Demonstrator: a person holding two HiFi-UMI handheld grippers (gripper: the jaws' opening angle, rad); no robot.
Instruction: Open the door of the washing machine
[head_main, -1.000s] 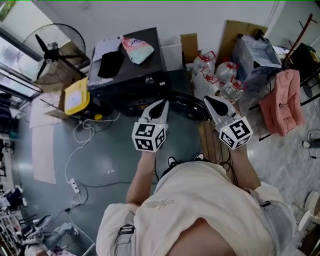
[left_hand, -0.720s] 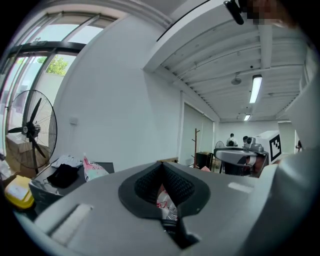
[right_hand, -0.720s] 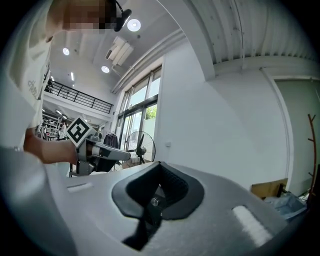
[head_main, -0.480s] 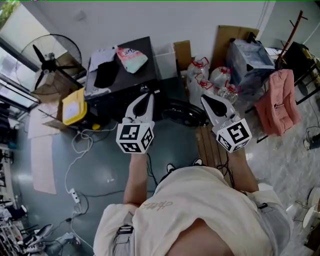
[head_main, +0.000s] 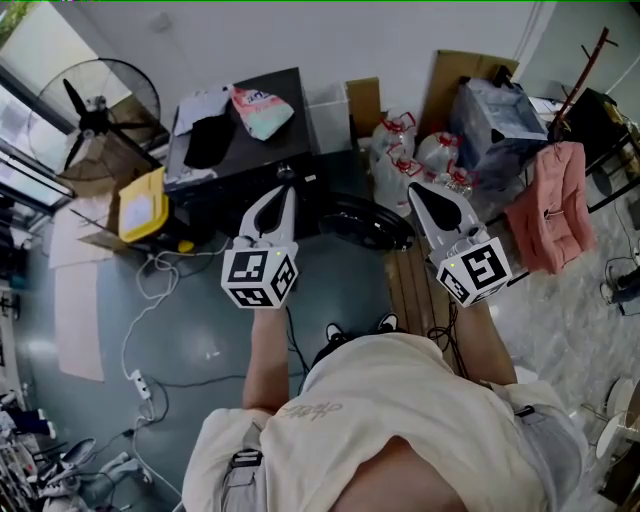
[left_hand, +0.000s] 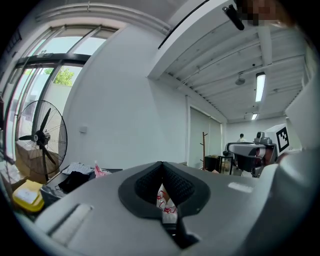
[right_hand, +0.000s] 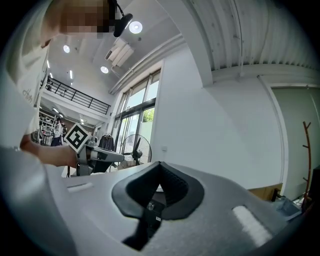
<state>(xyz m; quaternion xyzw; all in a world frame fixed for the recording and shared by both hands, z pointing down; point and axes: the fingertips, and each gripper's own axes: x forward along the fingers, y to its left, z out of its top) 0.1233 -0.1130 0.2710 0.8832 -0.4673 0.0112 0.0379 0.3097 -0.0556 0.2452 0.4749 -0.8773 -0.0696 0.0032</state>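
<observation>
The black washing machine (head_main: 250, 165) stands against the back wall with clothes and a pouch on its top. A dark round shape (head_main: 365, 222), apparently its door, sticks out at the right of its front. My left gripper (head_main: 283, 190) is held level in front of the machine, jaws shut and empty. My right gripper (head_main: 420, 192) hovers beside the round shape, also shut on nothing. In the left gripper view the pads (left_hand: 172, 182) meet, and the machine's top (left_hand: 107, 171) lies beyond. The right gripper (right_hand: 160, 164) shows the same closed pads.
A floor fan (head_main: 95, 105) and a yellow container (head_main: 143, 205) stand left of the machine. Cables and a power strip (head_main: 135, 380) lie on the floor. Bagged water bottles (head_main: 410, 150), cardboard, a pink garment (head_main: 555, 205) and a wooden pallet (head_main: 410, 285) crowd the right.
Both grippers have risen toward the camera. The left one has drifted left across the machine's front, and the right one has kept close to the round shape.
</observation>
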